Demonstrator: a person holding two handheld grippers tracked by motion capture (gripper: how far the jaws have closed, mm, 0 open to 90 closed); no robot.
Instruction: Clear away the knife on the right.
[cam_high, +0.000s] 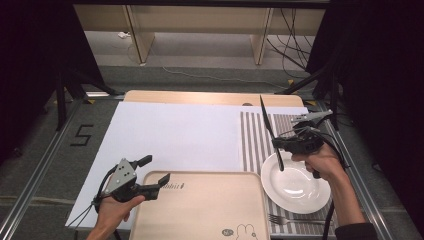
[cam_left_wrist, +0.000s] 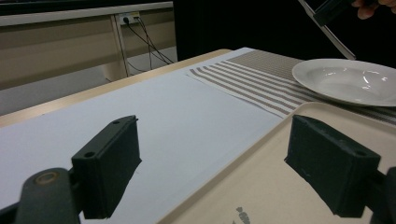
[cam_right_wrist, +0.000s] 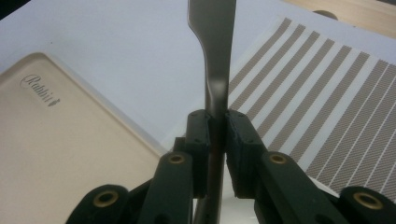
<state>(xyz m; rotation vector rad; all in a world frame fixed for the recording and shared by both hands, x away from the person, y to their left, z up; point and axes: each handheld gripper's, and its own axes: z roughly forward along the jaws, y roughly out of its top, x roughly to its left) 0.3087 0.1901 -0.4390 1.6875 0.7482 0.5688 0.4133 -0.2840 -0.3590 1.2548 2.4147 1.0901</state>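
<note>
My right gripper (cam_high: 278, 143) hangs over the far left rim of a white plate (cam_high: 295, 184), shut on a metal table knife (cam_high: 267, 124). The knife stands steeply, its blade pointing up and away. In the right gripper view the pads (cam_right_wrist: 198, 135) clamp the knife (cam_right_wrist: 212, 42) at its neck. My left gripper (cam_high: 156, 169) rests at the near left, open, its jaws straddling the far left corner of a beige tray (cam_high: 200, 210). Nothing lies between the pads (cam_left_wrist: 112, 158) in the left gripper view, where the plate (cam_left_wrist: 345, 81) shows at the right.
A striped placemat (cam_high: 252, 140) lies under the plate on a white sheet (cam_high: 175, 135) that covers the table. A fork (cam_high: 287, 218) lies on the mat near the plate's front edge. The tray (cam_right_wrist: 60, 154) bears a rabbit print.
</note>
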